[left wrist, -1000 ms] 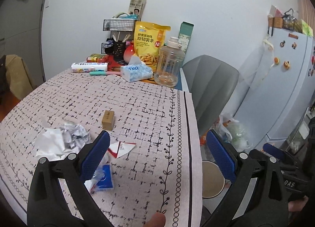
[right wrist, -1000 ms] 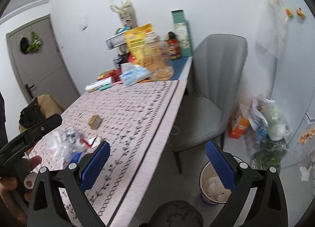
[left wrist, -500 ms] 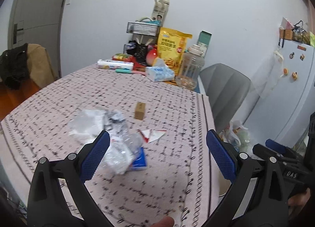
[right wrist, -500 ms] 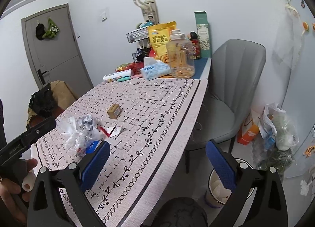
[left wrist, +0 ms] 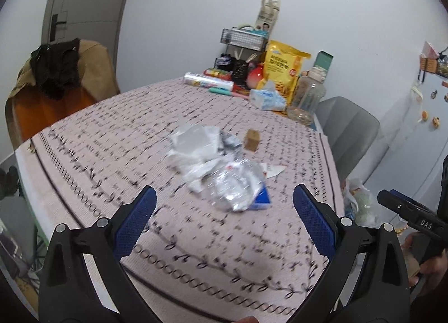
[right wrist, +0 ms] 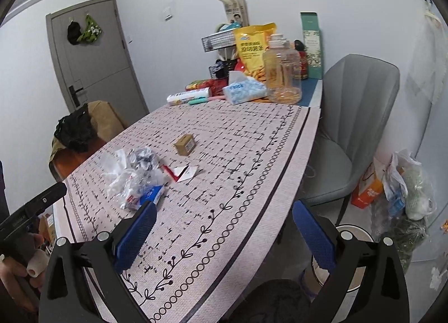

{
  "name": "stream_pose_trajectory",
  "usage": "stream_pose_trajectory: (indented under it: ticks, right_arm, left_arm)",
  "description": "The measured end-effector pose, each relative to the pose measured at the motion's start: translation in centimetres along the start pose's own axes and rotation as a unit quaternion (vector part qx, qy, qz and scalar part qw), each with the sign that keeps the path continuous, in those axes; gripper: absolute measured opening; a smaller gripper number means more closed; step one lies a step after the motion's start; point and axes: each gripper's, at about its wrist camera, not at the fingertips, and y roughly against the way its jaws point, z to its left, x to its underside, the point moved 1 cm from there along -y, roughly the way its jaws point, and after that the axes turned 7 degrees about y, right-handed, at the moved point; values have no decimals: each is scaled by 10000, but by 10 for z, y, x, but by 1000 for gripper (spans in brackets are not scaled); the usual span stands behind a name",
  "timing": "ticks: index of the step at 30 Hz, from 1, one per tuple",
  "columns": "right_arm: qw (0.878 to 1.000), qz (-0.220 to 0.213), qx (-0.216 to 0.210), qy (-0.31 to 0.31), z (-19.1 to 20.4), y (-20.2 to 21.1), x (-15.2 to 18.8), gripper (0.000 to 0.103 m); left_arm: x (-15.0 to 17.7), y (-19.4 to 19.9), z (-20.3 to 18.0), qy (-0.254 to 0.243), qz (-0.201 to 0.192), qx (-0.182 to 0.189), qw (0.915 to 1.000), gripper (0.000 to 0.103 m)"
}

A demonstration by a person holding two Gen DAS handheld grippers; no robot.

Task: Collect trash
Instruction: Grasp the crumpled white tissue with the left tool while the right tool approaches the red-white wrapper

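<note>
While the left gripper (left wrist: 224, 219) hangs over the table (left wrist: 117, 132) with its jaws wide apart and empty, the heap of wrappers (left wrist: 215, 166) lies just beyond them at 12 o'clock, a small box (left wrist: 252, 140) past it at 1 o'clock. From the right gripper (right wrist: 222, 234), jaws likewise apart and empty, that heap (right wrist: 134, 174) sits at 10 o'clock, with the bin (right wrist: 355, 234) on the floor at 4 o'clock behind the right finger.

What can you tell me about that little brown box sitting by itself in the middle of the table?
The small brown box looks like cardboard, closed, with a pale label on one side. It sits flat on the patterned tablecloth, apart from everything: the crumpled wrapper pile lies nearer the camera, with a gap between them. Nothing touches it, and neither gripper is near.
</note>
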Motion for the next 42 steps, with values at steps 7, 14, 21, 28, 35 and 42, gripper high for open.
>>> stream_pose_trajectory:
  ticks: [7, 14, 21, 28, 35, 42]
  right_arm:
    - [9994, 100, -254, 197, 20, -11, 6, 95]
    - [9976, 275, -547, 314, 37, -26, 9, 95]
    - [9968, 349, -609, 376, 43, -41, 11, 95]
    - [9965, 462, -631, 292, 39, -55, 4, 95]
    - [9960, 516, -683, 246, 36, -68, -4, 95]
    - [9957, 533, -715, 237, 36, -74, -10, 95]
  left_arm:
    - [7, -2, 26, 137, 97, -181, 9997, 97]
    - [6, -20, 38, 416, 313, 183, 9985, 97]
    - [-4, -56, 45, 701, 578, 308, 9954, 80]
    - [-7, -97, 52, 1003, 914, 320, 9902, 60]
    - [-11, -125, 55, 1115, 1083, 315, 9873, 51]
    - [-13, -141, 61, 1253, 1196, 338, 9843, 20]
